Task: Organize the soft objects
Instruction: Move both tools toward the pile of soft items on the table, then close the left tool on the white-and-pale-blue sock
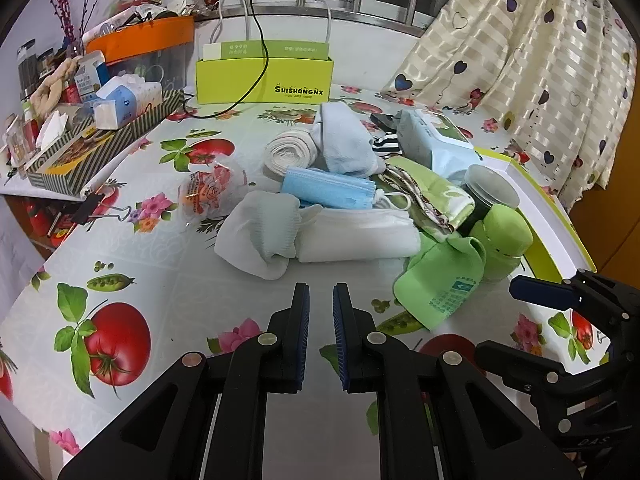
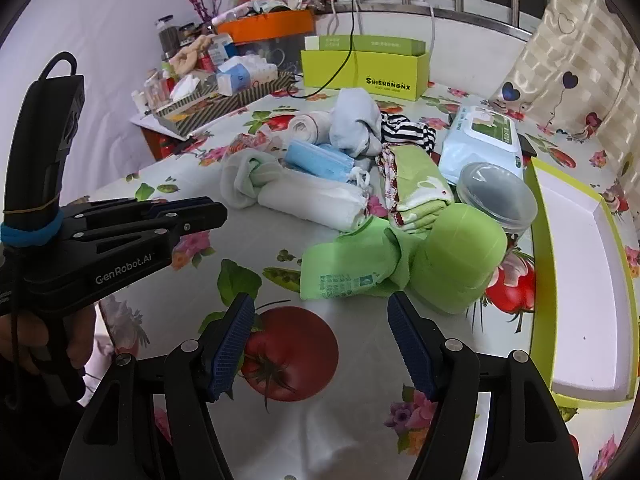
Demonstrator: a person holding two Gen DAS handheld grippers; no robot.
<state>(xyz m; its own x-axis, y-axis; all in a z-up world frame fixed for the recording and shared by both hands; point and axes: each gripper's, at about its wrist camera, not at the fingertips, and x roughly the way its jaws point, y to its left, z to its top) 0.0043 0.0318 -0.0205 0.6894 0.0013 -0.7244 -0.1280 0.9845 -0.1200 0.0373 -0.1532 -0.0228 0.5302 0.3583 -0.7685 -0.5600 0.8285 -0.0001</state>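
A heap of soft things lies mid-table: a folded white cloth (image 1: 356, 236), a pale knotted sock (image 1: 256, 236), blue face masks (image 1: 328, 190), a light blue cloth (image 1: 344, 140), a white roll (image 1: 290, 152), a green patterned towel (image 2: 416, 180) and a green printed cloth (image 2: 348, 268). My left gripper (image 1: 320, 292) hovers just in front of the white cloth, open by a narrow gap with nothing in it. My right gripper (image 2: 320, 300) stands wide open and empty, just short of the green cloth.
An open yellow-green box (image 2: 580, 280) with a white inside lies at the right. A green cup (image 2: 460, 256), a clear jar (image 2: 496, 196) and a wipes pack (image 2: 484, 140) stand by the heap. A lime box (image 1: 264, 80) and a cluttered striped tray (image 1: 100, 140) fill the back.
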